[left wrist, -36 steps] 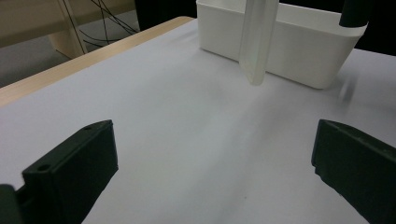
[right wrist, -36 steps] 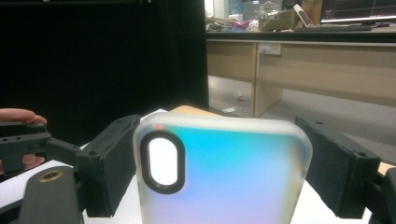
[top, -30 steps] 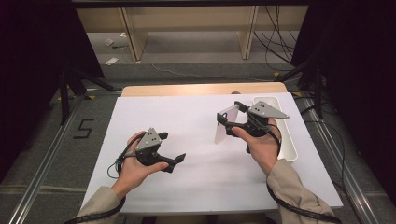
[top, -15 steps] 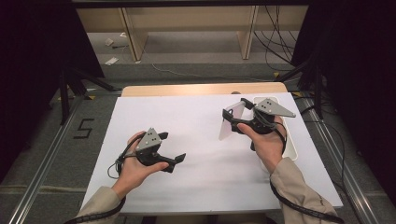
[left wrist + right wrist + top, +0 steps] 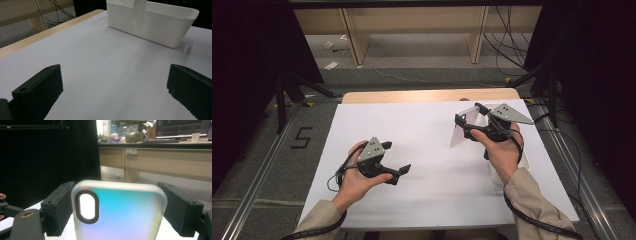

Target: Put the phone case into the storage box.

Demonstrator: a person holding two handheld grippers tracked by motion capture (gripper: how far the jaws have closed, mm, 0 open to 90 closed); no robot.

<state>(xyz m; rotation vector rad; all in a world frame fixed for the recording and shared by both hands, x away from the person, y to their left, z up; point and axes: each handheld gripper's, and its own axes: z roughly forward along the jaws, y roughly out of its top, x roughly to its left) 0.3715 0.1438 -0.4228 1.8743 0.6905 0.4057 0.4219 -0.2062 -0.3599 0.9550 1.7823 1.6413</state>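
A translucent phone case (image 5: 118,211) with an oval camera cutout is standing between the jaws of the right claw (image 5: 472,125), which is clamping its sides and holding it above the table (image 5: 427,125), just beside a white bin (image 5: 160,27). The left claw (image 5: 394,167) is resting on the table, jaws apart.

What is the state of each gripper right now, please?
Left gripper: open, holding nothing, low over the white table.
Right gripper: shut on the phone case, lifted off the table.
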